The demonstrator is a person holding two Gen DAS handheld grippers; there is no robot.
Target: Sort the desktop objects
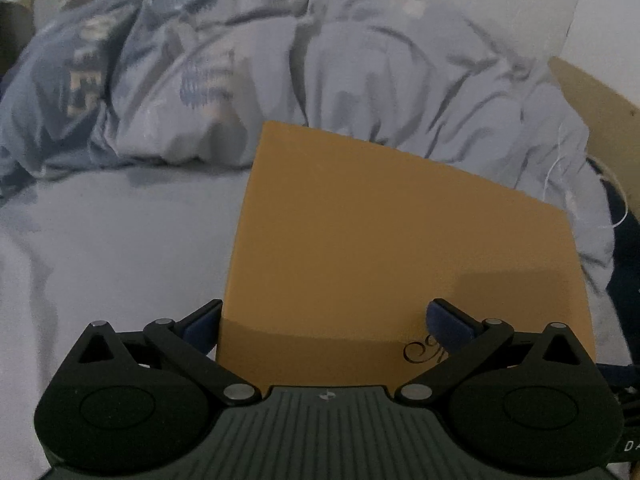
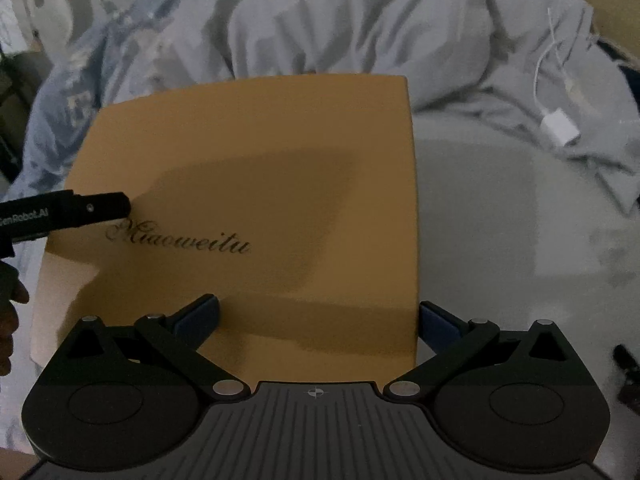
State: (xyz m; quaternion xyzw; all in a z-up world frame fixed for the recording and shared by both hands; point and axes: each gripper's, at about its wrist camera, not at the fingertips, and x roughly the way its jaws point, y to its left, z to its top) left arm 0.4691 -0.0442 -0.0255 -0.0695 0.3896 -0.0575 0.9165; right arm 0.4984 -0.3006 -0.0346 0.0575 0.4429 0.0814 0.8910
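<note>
An orange-brown flat box (image 1: 400, 248) with black script lettering lies on a pale bedsheet; it also shows in the right wrist view (image 2: 256, 184). My left gripper (image 1: 324, 320) is open, its jaws spread over the box's near left corner. My right gripper (image 2: 320, 316) is open over the box's near right corner, one finger above the lid and one just past its right edge. A finger of the left gripper (image 2: 92, 210) reaches in over the box's left side in the right wrist view.
A crumpled blue-grey duvet (image 1: 280, 72) is piled behind the box. A white charger plug with its cable (image 2: 560, 128) lies on the duvet at the right. A wooden headboard edge (image 1: 592, 96) stands at the far right. A small dark object (image 2: 628, 368) lies at the right edge.
</note>
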